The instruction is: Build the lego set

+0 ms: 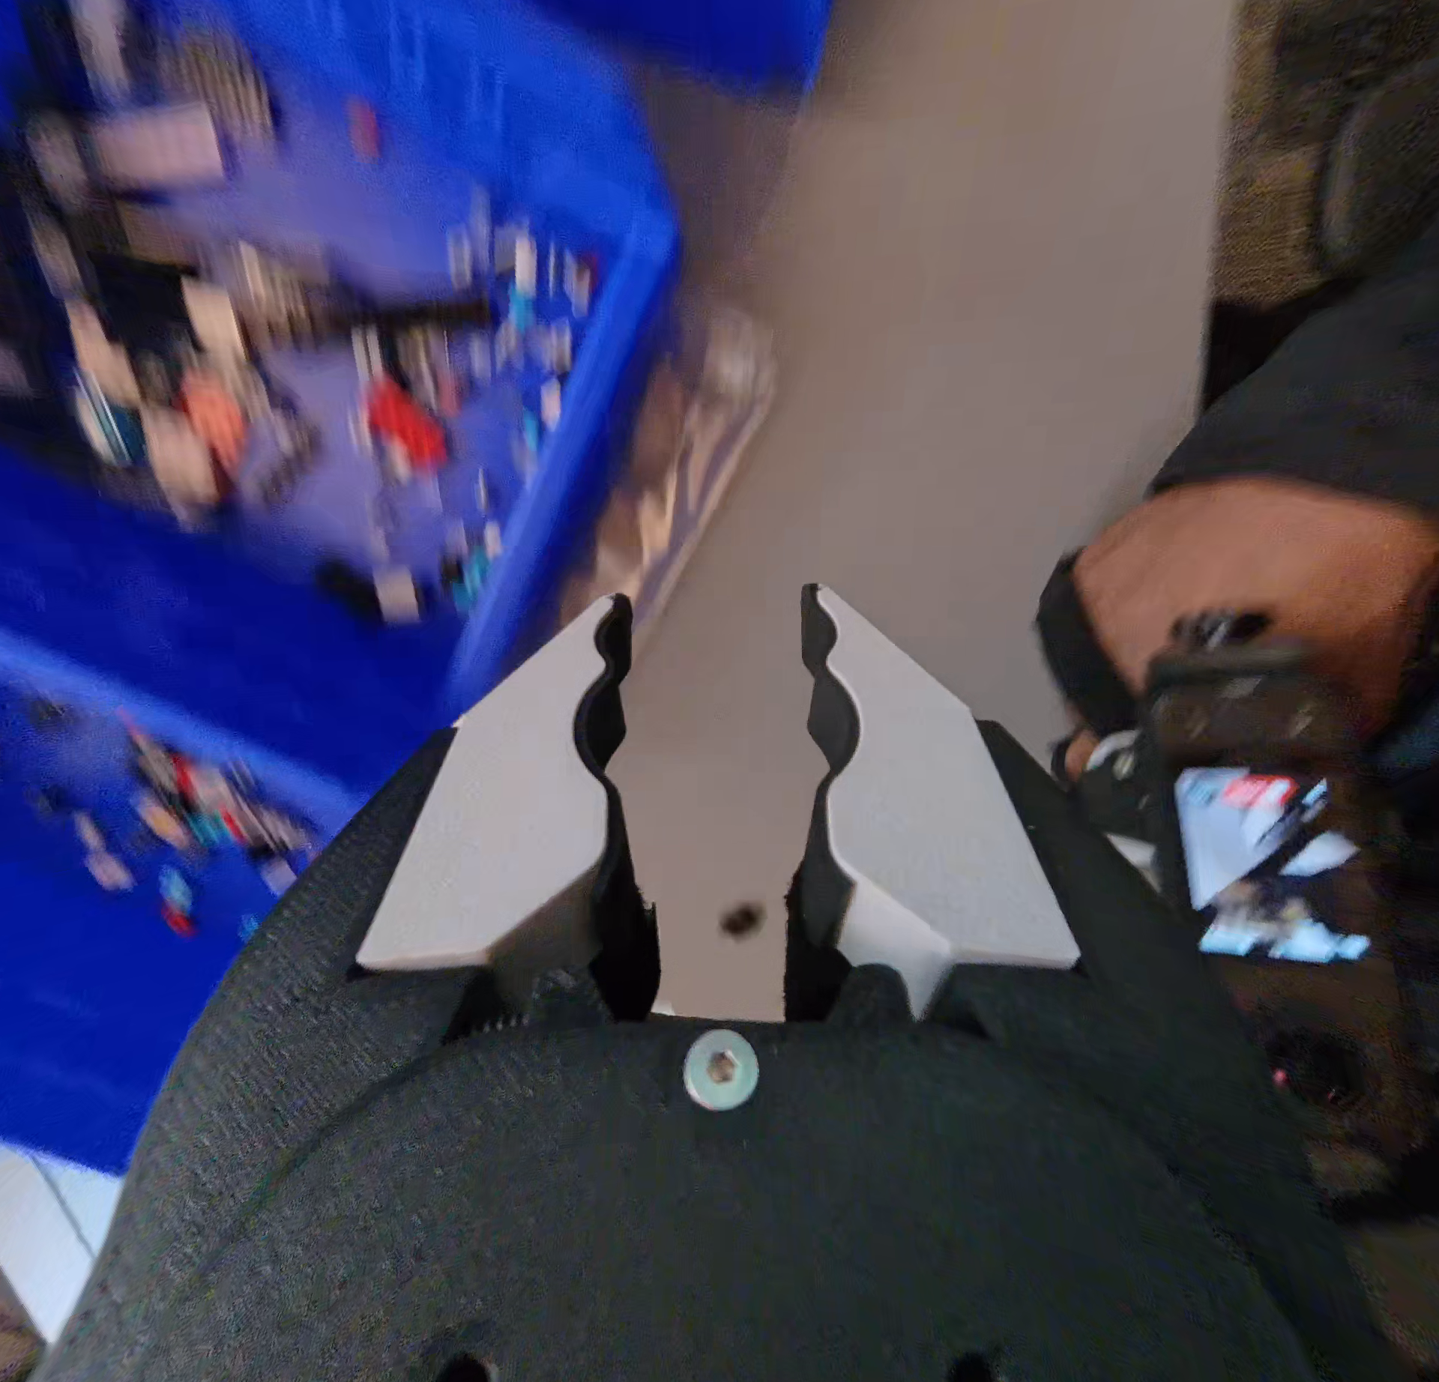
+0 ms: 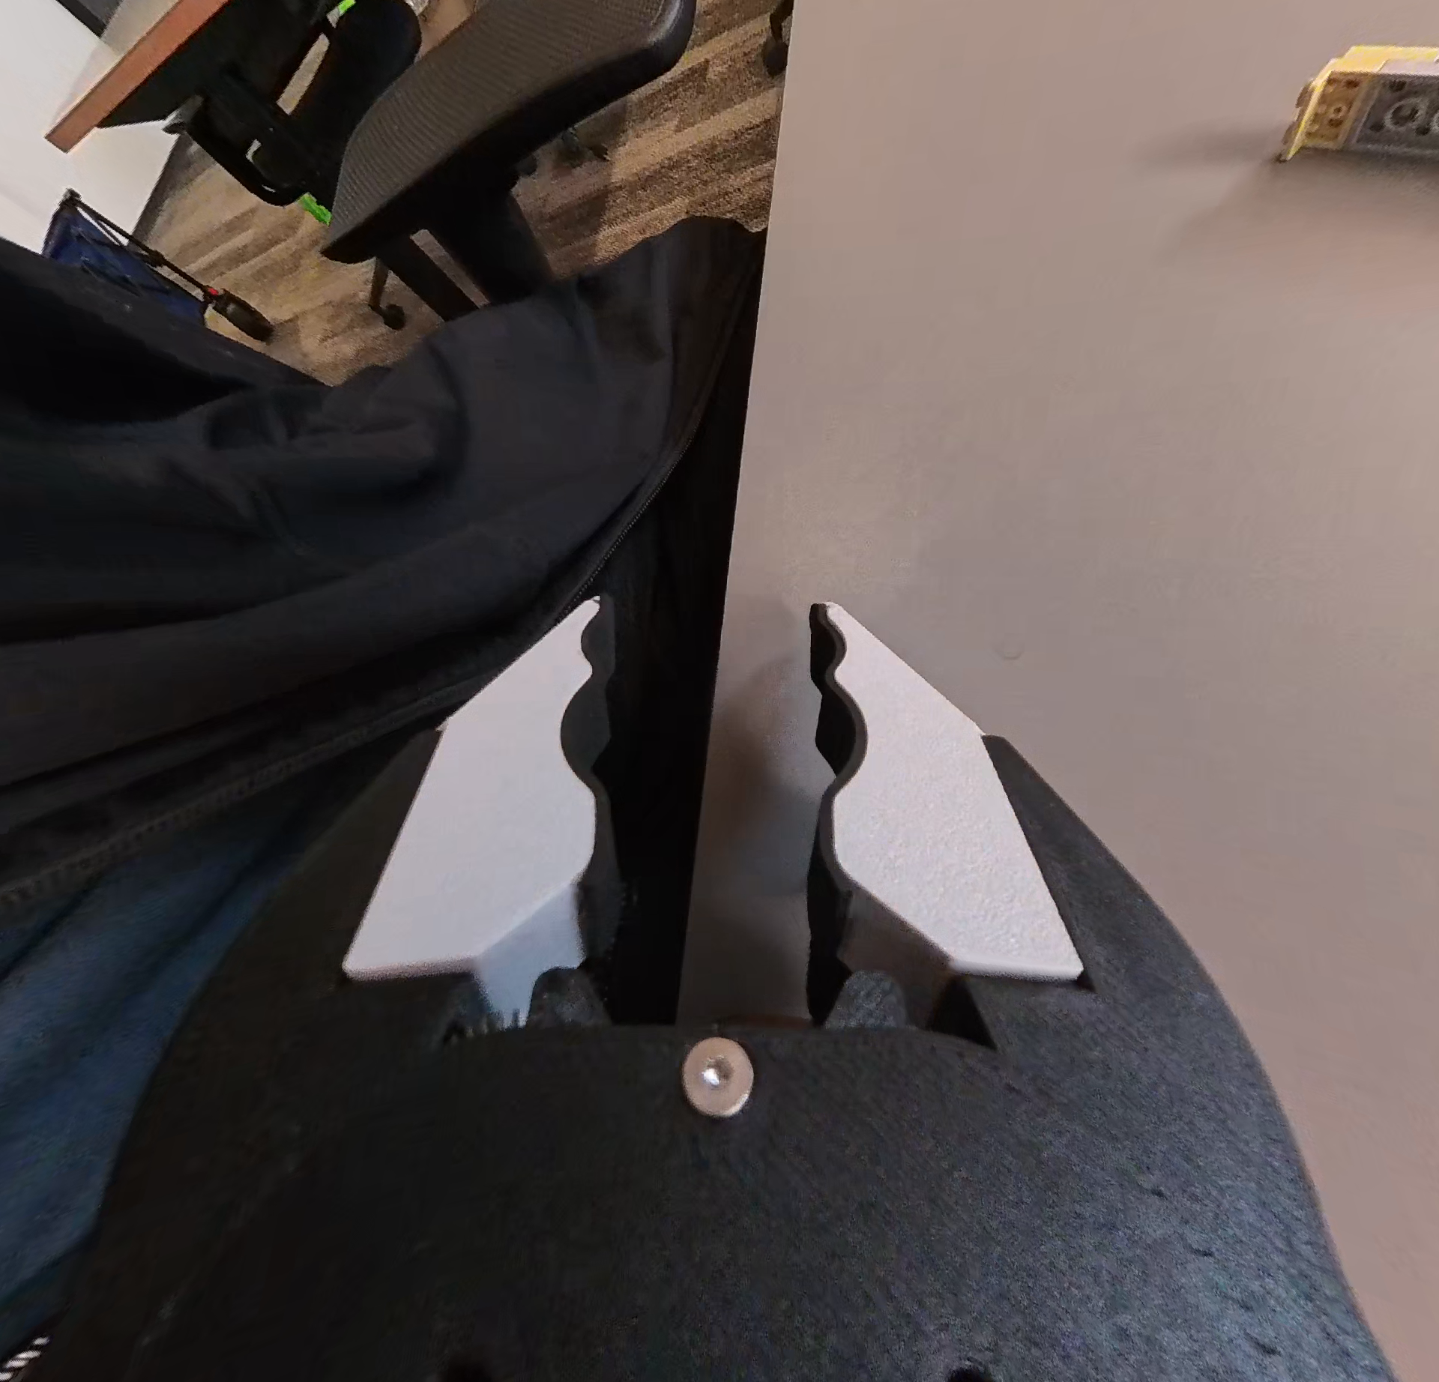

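Note:
My left gripper is open and empty above the grey table, just right of a blue bin that holds several loose lego pieces; the view is blurred by motion. A small dark piece lies on the table between the fingers. My right gripper is open and empty at the table's near edge. A yellow and grey lego assembly lies on the table at the far right of the right wrist view.
A second blue bin with small pieces sits at lower left. A hand on the other gripper shows at right. A clear bag lies beside the bin. A dark jacket, office chair and carpet lie off the table. My right fingertips sit around 30 cm from my left ones.

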